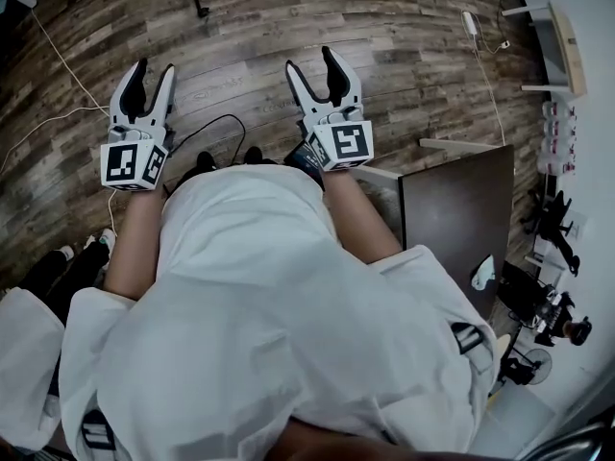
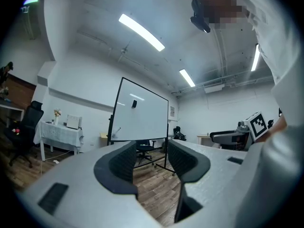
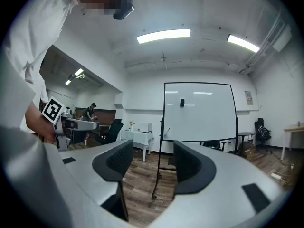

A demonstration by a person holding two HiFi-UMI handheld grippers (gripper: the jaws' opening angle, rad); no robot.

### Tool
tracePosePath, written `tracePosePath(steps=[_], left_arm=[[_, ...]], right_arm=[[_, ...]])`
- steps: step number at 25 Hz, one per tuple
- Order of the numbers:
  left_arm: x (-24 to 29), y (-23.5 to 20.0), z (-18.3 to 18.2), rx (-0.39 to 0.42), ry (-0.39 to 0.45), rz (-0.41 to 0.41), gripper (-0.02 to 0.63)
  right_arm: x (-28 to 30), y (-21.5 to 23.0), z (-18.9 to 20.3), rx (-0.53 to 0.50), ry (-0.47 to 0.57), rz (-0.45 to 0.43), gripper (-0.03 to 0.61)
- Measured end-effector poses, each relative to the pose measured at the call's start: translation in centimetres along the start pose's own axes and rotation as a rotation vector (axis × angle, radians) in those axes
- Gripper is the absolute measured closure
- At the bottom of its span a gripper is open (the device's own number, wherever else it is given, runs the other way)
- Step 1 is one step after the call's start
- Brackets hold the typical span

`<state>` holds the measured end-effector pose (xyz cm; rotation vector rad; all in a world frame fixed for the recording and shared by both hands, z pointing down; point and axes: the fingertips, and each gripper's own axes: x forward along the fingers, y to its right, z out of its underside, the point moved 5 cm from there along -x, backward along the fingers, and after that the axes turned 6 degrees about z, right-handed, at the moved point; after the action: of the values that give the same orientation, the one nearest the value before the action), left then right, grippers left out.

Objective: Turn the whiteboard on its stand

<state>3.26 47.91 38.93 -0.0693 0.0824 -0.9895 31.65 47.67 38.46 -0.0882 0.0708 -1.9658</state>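
Note:
The whiteboard stands upright on a black wheeled stand, some way across the room, in the left gripper view. The right gripper view shows the whiteboard almost face on, with a small dark eraser stuck to its surface. My left gripper is held level over the wood floor, jaws apart with nothing between them. My right gripper is beside it, also open and empty. Both are well short of the board. Floor shows between the left gripper pads and the right gripper pads.
A dark desk stands close at my right. Cables run over the floor at left. A cloth-covered table and an office chair stand left of the board. Another person stands at my left.

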Motion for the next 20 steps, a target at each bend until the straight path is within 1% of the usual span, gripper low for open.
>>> tracePosePath(steps=[5,9,12,20], left_arm=[[0.4,1.3,0.6,0.016,-0.02,0.011,0.425],[0.0,1.7,1.1,-0.002,-0.026,0.0,0.426],[0.2,2.1,1.1,0.003,-0.03,0.007,0.426],[0.8,2.0,0.5,0.014,-0.022,-0.01,0.426]], right_arm=[[-1.2,1.5,0.4,0.01,-0.006,0.024,0.319],[-1.7,1.0,0.8,0.018,-0.007,0.009,0.321],[-1.7,0.9,1.3,0.031,-0.012,0.002,0.322],[-1.1,2.3,0.9,0.034,0.007,0.001,0.325]])
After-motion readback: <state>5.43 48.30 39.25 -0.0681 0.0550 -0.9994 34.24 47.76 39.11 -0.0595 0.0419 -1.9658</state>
